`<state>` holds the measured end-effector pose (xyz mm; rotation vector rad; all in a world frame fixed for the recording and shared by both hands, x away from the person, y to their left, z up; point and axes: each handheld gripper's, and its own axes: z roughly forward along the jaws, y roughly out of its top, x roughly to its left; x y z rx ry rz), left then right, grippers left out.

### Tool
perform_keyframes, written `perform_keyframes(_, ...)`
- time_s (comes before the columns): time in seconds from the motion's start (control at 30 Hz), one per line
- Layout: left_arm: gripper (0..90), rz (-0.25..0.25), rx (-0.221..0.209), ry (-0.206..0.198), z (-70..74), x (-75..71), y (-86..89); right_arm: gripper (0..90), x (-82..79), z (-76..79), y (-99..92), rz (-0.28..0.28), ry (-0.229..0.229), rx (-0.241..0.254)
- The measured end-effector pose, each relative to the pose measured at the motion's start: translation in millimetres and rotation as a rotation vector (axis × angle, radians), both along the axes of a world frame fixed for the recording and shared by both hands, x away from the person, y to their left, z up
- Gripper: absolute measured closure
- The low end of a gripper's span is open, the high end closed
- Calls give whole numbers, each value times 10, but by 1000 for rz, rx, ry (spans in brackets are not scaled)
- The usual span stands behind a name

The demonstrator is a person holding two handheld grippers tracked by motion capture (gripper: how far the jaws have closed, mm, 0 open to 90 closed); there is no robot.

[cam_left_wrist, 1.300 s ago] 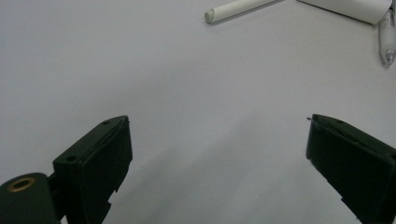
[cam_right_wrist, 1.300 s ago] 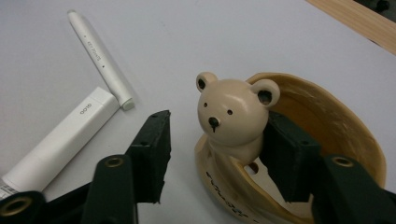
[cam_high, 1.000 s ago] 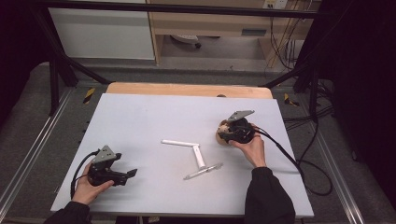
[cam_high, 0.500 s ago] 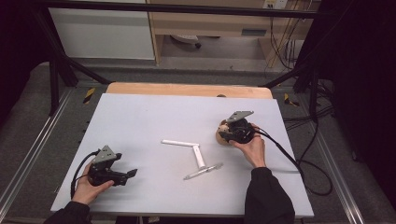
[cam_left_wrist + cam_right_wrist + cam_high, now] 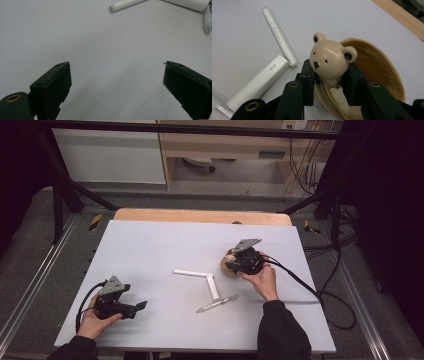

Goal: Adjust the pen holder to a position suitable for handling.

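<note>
Right gripper (image 5: 329, 82): jaws have just been closing and clamp the bear figure (image 5: 329, 65) at its neck, a pad on each side.
Bear figure: at about 2 o'clock from the table's (image 5: 150, 245) middle, head poking above the jaws, tan shell-shaped dish (image 5: 377, 72) behind it.
Left gripper (image 5: 136, 307): jaws wide, nothing between them, at 8 o'clock.
White sticks (image 5: 192, 273): mid-table, just beside the bear at its 9 o'clock.
Clear pen (image 5: 218, 304): 6 o'clock of the sticks.
</note>
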<state>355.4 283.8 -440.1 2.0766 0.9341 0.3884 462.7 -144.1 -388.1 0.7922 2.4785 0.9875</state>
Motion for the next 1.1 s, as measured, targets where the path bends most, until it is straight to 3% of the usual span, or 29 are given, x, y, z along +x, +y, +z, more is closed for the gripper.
perform_keyframes(0.27, 81, -2, -2, -1, 1, 0, 1, 658, 20, -41, 170, 32, 15, -46)
perform_keyframes(0.7, 82, -4, 0, 1, 1, -3, -4, 624, 52, -85, 202, 52, 15, -19)
perform_keyframes(1.1, 81, -9, 11, 10, -3, -7, -25, 258, -177, 181, -21, -8, 51, 187)
